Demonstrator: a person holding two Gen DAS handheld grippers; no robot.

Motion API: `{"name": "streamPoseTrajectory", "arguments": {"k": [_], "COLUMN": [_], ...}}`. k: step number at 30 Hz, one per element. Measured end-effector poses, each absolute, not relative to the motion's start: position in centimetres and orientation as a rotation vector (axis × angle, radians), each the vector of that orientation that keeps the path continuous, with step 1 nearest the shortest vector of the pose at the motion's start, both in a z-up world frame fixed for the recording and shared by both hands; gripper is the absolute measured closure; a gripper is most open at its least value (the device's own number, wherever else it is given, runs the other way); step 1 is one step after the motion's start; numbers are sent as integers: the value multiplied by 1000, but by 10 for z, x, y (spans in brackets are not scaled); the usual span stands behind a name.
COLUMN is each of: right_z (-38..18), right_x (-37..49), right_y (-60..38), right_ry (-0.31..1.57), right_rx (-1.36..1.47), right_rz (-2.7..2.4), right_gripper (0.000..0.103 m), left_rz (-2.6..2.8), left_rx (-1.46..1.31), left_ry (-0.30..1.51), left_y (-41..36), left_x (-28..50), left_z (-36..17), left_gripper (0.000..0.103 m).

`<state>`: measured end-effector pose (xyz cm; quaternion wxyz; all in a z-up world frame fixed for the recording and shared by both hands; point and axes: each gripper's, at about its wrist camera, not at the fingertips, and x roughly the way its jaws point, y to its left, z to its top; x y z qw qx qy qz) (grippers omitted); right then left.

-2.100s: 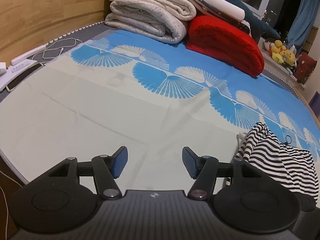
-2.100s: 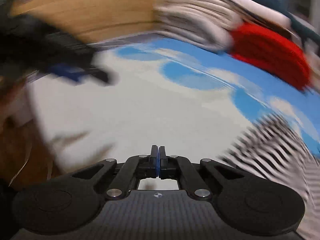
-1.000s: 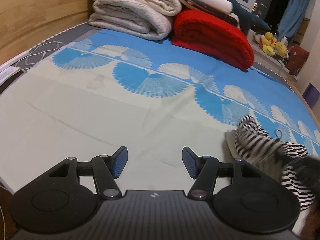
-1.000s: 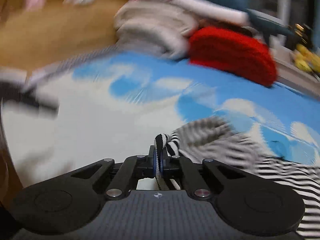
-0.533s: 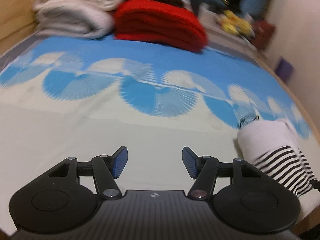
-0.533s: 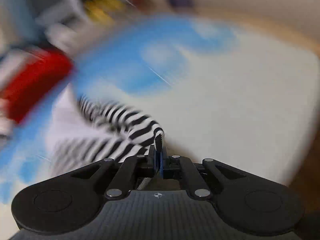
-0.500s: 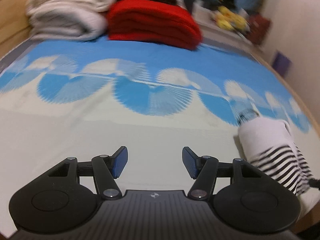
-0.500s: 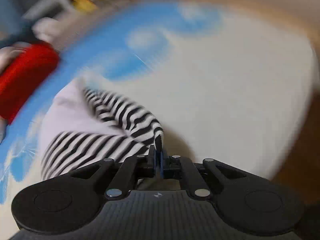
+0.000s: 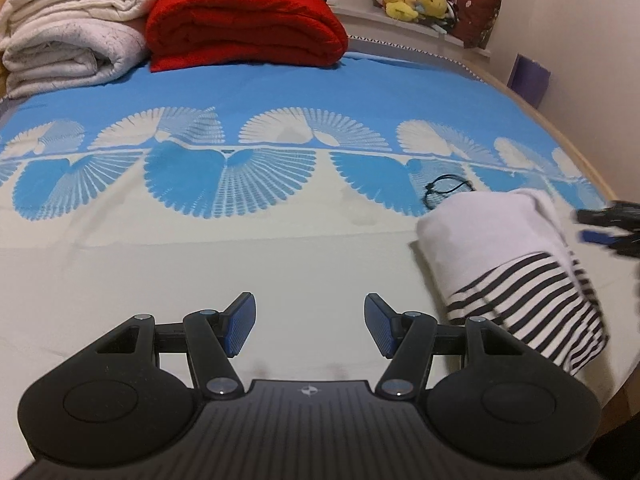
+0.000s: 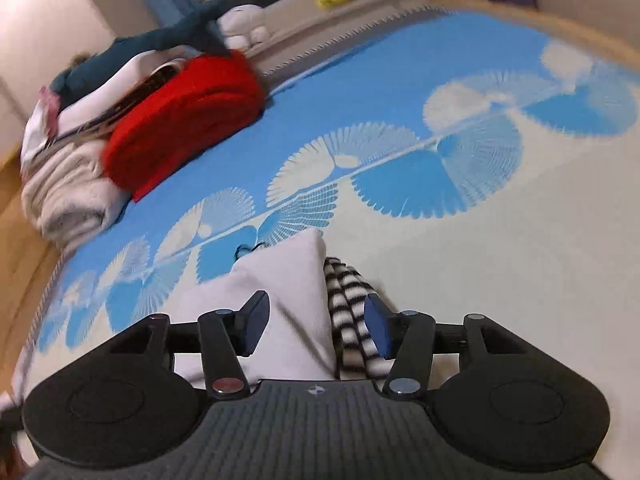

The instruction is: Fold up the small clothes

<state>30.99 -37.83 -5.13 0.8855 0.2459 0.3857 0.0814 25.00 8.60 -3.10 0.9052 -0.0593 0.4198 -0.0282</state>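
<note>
A small black-and-white striped garment (image 9: 516, 276) lies folded over on the bed at the right, its plain white inside showing on top. My left gripper (image 9: 306, 324) is open and empty, to the left of the garment above the cream sheet. My right gripper (image 10: 316, 326) is open just above the garment (image 10: 288, 292), with the white fold and a striped edge (image 10: 352, 312) between its fingers, and it shows blurred at the right edge of the left wrist view (image 9: 612, 228).
A blue and cream fan-patterned sheet (image 9: 280, 184) covers the bed. A folded red blanket (image 9: 244, 28) and white blankets (image 9: 68, 32) are stacked at the far end. A black hair tie (image 9: 444, 188) lies by the garment. Plush toys (image 9: 416, 0) sit on a ledge.
My right gripper was shut on the striped garment's edge, carried it over in a fold, and has now opened and let it go. My left gripper stayed open and turned toward the right.
</note>
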Motion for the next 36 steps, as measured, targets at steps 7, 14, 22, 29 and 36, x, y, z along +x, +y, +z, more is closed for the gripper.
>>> {"name": "streamPoseTrajectory", "arguments": {"k": [7, 14, 22, 29, 36], "right_z": [-78, -73, -108, -87, -61], "right_x": [348, 357, 367, 357, 318], "right_y": [-371, -401, -432, -445, -426], "right_ry": [855, 764, 899, 802, 874], "right_rx": [644, 891, 845, 766, 600], "right_rz": [254, 311, 67, -39, 360], "right_gripper": [49, 96, 97, 90, 46], "left_rz": [-260, -341, -402, -412, -362], "left_rx": [-155, -300, -32, -110, -264], "left_ry": [878, 1022, 1217, 1246, 1144], "left_y": [18, -47, -90, -69, -35], "left_x": [257, 280, 269, 270, 275], "left_z": [-34, -75, -122, -119, -95], "left_gripper": [37, 33, 26, 27, 28]}}
